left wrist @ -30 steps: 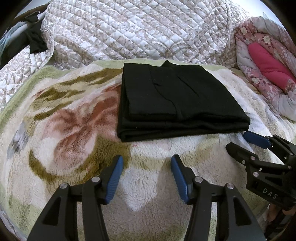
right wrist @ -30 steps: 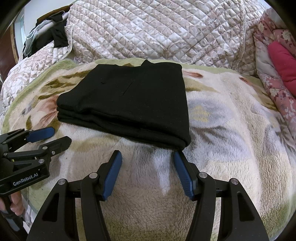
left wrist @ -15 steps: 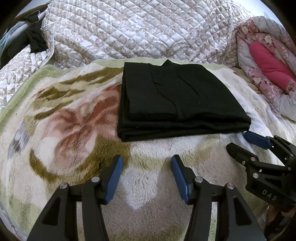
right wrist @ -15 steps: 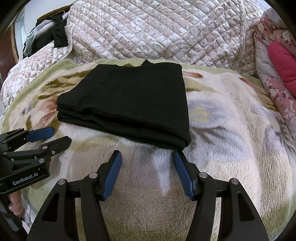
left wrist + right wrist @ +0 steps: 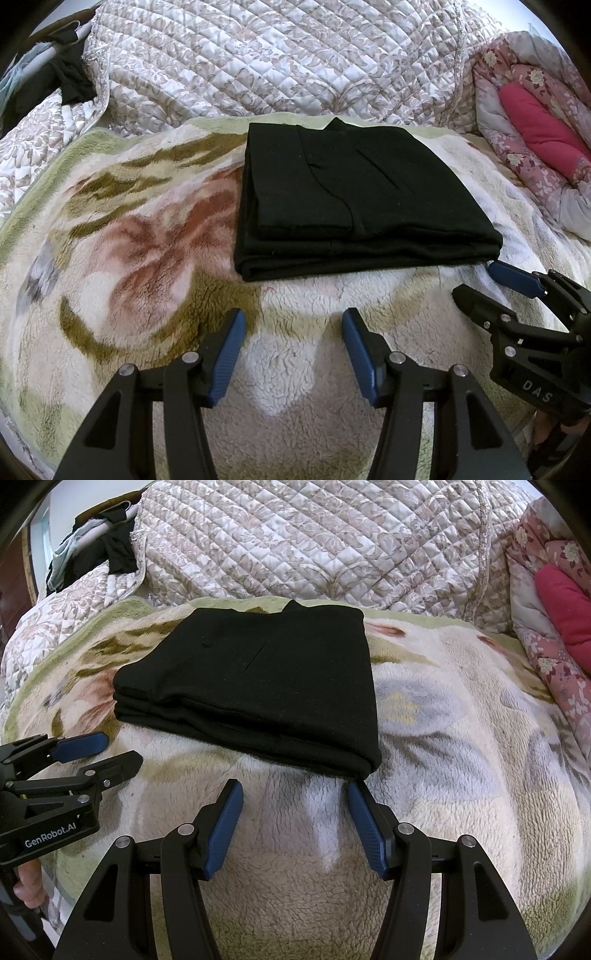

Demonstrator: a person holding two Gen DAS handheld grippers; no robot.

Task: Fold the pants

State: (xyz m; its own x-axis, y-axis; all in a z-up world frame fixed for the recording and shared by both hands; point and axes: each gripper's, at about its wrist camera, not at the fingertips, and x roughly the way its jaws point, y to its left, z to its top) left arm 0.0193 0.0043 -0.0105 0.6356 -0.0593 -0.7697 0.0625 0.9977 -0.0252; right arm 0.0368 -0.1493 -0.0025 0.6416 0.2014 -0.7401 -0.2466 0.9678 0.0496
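Black pants (image 5: 354, 199) lie folded into a flat rectangle on a fluffy flowered blanket (image 5: 129, 258); in the right wrist view the same pants (image 5: 258, 686) sit just beyond the fingers. My left gripper (image 5: 293, 325) hovers open over the blanket, short of the pants' near edge, nothing between its blue pads. My right gripper (image 5: 295, 797) is open too, its right fingertip close to the pants' near right corner without gripping it. Each gripper shows in the other's view: the right gripper (image 5: 480, 284) at the pants' right corner, the left gripper (image 5: 110, 751) near their left corner.
A quilted beige bedspread (image 5: 277, 62) rises behind the blanket. A pink flowered duvet with a red lining (image 5: 535, 129) is bunched at the right. Dark clothes (image 5: 114, 550) hang at the far left. A hand (image 5: 27, 890) holds the left gripper's handle.
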